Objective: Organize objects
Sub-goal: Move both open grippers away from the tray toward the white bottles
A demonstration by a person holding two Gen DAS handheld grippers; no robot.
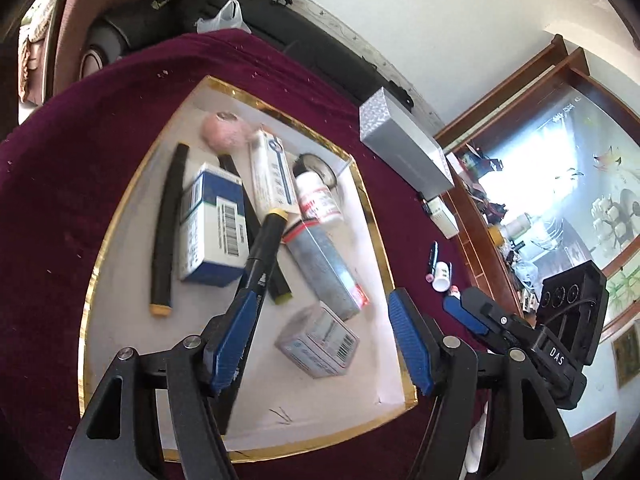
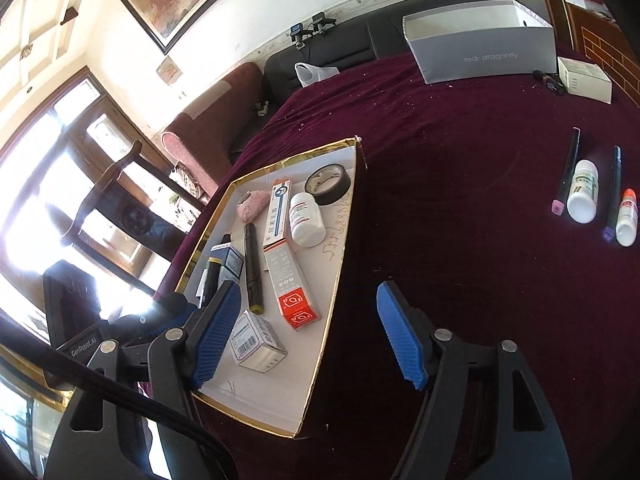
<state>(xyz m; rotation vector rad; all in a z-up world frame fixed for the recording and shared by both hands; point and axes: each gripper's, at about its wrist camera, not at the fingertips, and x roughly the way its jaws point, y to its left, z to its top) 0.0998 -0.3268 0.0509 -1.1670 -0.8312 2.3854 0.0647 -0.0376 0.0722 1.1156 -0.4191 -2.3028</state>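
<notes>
Left gripper (image 1: 320, 344): we held it over the near end of the gold-rimmed tray (image 1: 120, 208), jaws spread; a black marker (image 1: 260, 256) leaned by its left pad, and we could not tell if they touched.
Right gripper (image 2: 308, 332): we held it spread and empty over the tray's near right rim.
Inside the tray: we saw a small silver box (image 1: 316, 342) nearest the left gripper, then a long grey box (image 1: 324, 268), a blue-and-white box (image 1: 212, 224), a white bottle (image 1: 318, 196), a tape roll (image 2: 328, 184) and a pink puff (image 1: 224, 130) at the far end.
Right of the tray: on the maroon cloth (image 2: 440, 200), well apart, we saw two pens (image 2: 566, 170), a white bottle and a small orange-capped bottle (image 2: 627, 218).
Beyond the tray: a grey shoebox (image 2: 480, 46) stood far right.
</notes>
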